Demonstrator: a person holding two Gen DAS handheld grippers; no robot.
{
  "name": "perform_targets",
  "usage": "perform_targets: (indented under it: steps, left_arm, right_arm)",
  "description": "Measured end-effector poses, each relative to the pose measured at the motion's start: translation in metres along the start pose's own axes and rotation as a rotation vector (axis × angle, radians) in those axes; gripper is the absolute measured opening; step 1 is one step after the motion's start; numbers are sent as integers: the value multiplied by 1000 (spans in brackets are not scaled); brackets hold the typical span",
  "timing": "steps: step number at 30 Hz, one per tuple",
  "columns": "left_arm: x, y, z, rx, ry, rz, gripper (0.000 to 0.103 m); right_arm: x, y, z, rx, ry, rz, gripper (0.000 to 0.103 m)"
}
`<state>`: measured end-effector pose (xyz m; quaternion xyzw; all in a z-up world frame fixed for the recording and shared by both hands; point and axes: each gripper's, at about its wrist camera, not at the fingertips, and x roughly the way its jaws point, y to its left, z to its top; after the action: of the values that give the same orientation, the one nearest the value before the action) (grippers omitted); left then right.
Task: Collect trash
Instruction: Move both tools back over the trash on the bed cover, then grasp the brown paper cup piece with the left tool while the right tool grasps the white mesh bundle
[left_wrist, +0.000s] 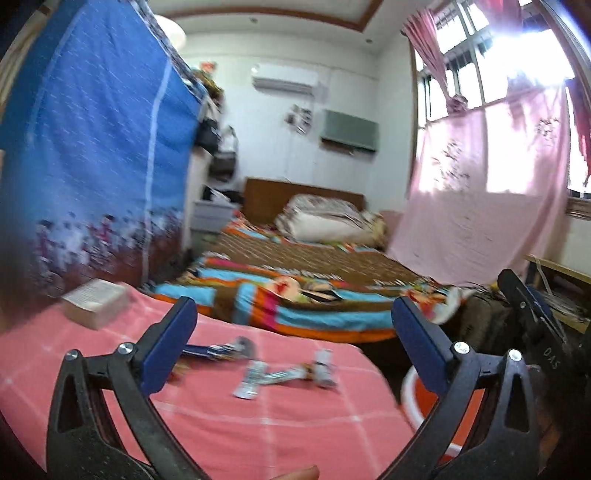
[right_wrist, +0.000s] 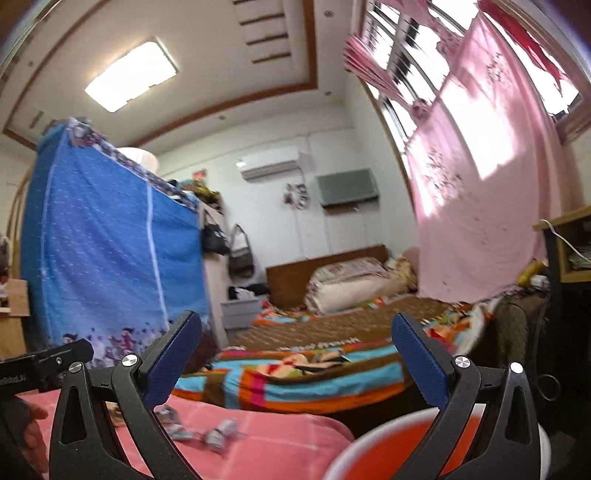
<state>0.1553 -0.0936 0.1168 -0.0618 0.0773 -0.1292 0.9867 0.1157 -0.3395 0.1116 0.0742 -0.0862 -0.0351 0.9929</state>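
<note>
**Both grippers spread wide above the pink desk**

The left gripper (left_wrist: 293, 319) is hanging over the desk (left_wrist: 258, 424) with its jaws spread wide and nothing between them; its fingers (left_wrist: 170, 343) are flat blue pads with a fine ribbed grain, bolted to matte black plastic arms with shiny round screws. The desk is wearing a salmon-pink cloth crossed by thin pale lines in a large check.

The trash is lying on that cloth. Crumpled silvery wrappers (left_wrist: 288, 373), foil-like and creased, are sitting just past the left gripper's tips, toward 12 o'clock from it. A flattened blue and silver packet (left_wrist: 218, 350) is lying beside them at their 10 o'clock, partly behind the left-hand pad. Its print is too blurred to read. A pale rectangular box (left_wrist: 96, 302), matte like cardboard, is resting near the desk's far edge at 10 o'clock.

A round bin (left_wrist: 413, 395) with a white rim and orange inside is standing just off the desk's edge at 3 o'clock.

The right gripper (right_wrist: 295, 345) is also gaping wide and empty, tilted slightly upward, with the bin's rim curving under its right-hand arm. In the left wrist view its black body is showing the raised letters "DAS" at 3 o'clock.
</note>
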Motion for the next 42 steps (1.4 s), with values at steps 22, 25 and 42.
perform_targets:
  steps: [22,25,42]
  left_arm:
    - [32,95,-23,10,61,207,103]
    - [51,100,-27,-9,141,219,103]
    - [123,122,-58,-155,548,180,73]
  right_arm:
    - [66,106,-59,-187,132,101,103]
    - [81,107,-69,-209,215,50,103]
    - [157,72,-125,-24,795,97,80]
